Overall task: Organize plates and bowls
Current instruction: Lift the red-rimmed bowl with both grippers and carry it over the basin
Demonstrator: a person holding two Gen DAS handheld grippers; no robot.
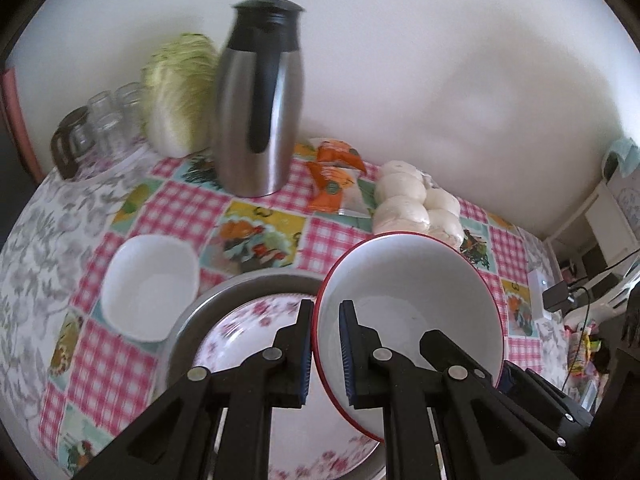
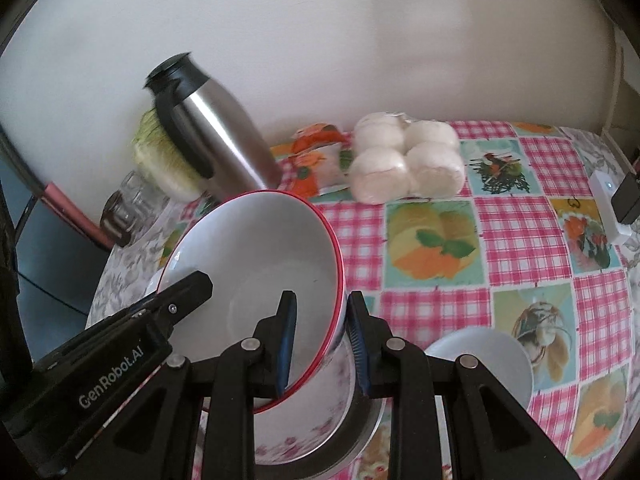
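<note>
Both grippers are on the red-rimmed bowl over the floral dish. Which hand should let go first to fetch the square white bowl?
Left. The square white bowl sits on the left gripper's side, beside the floral dish. The right gripper can keep its clamp on the red-rimmed bowl.

You hold a red-rimmed white bowl (image 1: 408, 292) tilted above the table, its wall pinched on opposite sides and its empty inside facing up and outward. Directly beneath it a floral plate (image 1: 248, 320) with pink blossoms lies inside a grey metal basin (image 1: 240, 284). To the left of the basin a plain white squarish bowl (image 1: 150, 284) stands upright on the checked cloth; to the right, a small grey bowl (image 2: 484, 356) stands near the basin.
</note>
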